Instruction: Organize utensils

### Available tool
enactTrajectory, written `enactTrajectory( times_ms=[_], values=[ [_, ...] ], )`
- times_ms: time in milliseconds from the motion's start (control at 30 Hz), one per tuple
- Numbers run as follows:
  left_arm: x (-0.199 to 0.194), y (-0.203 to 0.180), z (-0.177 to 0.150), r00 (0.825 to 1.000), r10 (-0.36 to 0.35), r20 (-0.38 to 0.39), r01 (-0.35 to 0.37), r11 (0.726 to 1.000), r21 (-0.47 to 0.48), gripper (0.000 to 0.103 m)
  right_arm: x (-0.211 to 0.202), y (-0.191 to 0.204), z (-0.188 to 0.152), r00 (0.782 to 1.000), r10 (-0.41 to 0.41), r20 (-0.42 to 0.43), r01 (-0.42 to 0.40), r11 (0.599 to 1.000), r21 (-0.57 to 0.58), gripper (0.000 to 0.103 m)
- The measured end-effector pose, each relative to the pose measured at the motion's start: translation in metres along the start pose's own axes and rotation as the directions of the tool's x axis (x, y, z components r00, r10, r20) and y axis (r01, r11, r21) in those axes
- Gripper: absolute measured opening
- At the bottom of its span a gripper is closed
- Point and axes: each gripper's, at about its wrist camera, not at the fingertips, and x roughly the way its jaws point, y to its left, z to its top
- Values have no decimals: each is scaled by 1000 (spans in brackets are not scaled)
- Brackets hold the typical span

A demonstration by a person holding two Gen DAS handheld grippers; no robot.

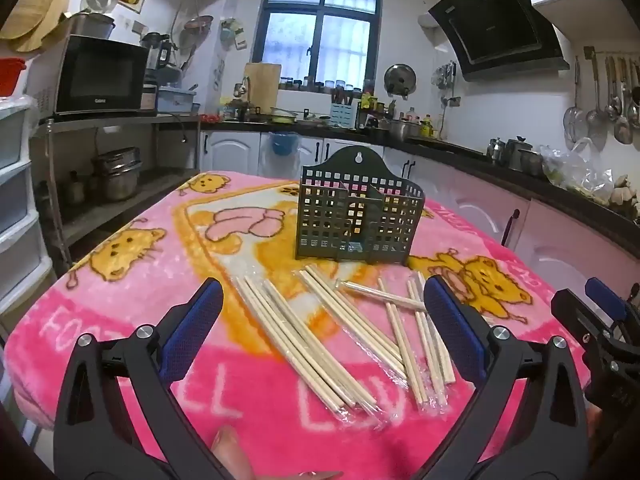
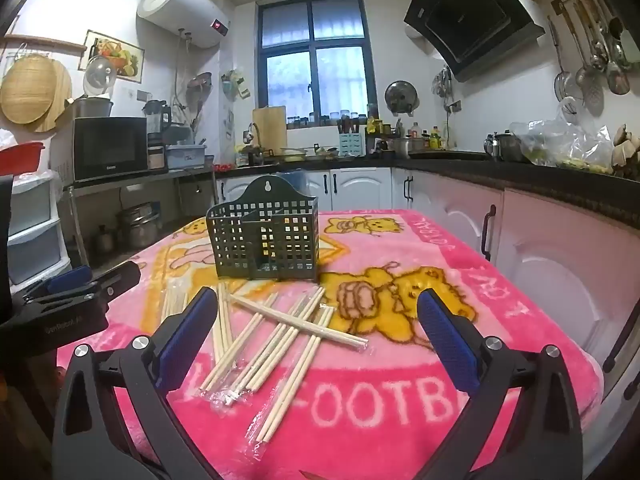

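Observation:
Several pale wooden chopsticks (image 1: 316,332) (image 2: 276,336), some in clear wrappers, lie scattered on the pink blanket (image 1: 120,320) (image 2: 480,280) that covers the table. Behind them stands a dark green perforated utensil holder (image 1: 358,216) (image 2: 266,238), upright and empty as far as I can see. My left gripper (image 1: 324,300) hovers open over the near side of the pile with nothing between its blue pads. My right gripper (image 2: 318,312) is also open, above the right part of the pile, and shows at the right edge of the left wrist view (image 1: 600,312).
Kitchen counters (image 2: 520,172) with white cabinets run along the back and right. A shelf with a microwave (image 1: 100,76) and pots stands on the left, with plastic drawers (image 1: 16,184) beside it. Ladles hang on the right wall (image 1: 608,108).

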Motion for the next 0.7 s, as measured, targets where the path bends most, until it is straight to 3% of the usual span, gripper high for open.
enactTrajectory(
  times_ms=[700],
  values=[
    [2,4,-1,1000,-5,3,5,1000,0,93,-1,1,0,1000,-2,-6,2,1000,-5,97]
  ],
)
